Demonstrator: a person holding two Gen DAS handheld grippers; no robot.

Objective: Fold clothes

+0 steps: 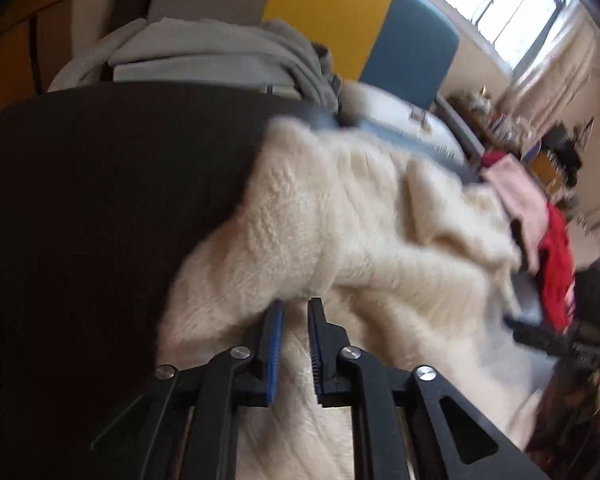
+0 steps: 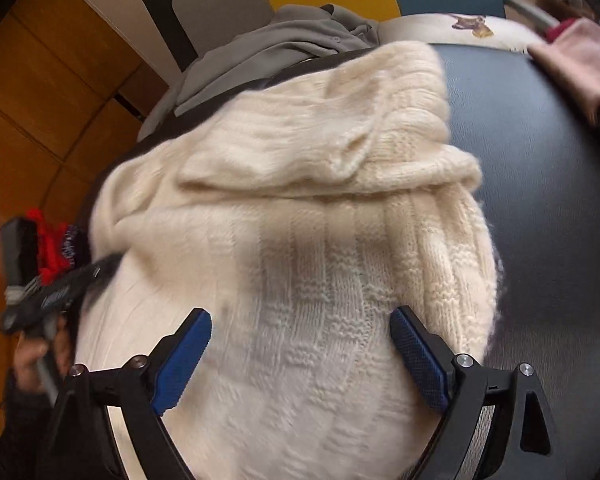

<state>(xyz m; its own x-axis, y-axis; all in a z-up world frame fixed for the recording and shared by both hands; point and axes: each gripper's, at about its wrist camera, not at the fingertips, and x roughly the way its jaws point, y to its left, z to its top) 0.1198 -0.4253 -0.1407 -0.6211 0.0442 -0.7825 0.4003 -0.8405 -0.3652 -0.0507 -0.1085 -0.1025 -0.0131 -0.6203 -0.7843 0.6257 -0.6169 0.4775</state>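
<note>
Left gripper (image 1: 296, 308) pinching cream sweater (image 1: 340, 208), jaws nearly closed. Right gripper (image 2: 300, 320) hanging wide open, holding nothing, above sweater on dark surface (image 2: 548, 184).

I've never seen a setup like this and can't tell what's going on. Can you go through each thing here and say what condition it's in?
Left claw: nearly closed, pinching a fold of the cream sweater.
Right claw: wide open above the sweater, gripping nothing.
Cream sweater: partly folded, top doubled over, rumpled.
Grey garment: already folded, stacked behind.
Pink cloth: unfolded, heaped.
Red cloth: unfolded, heaped beside the pink one.
</note>
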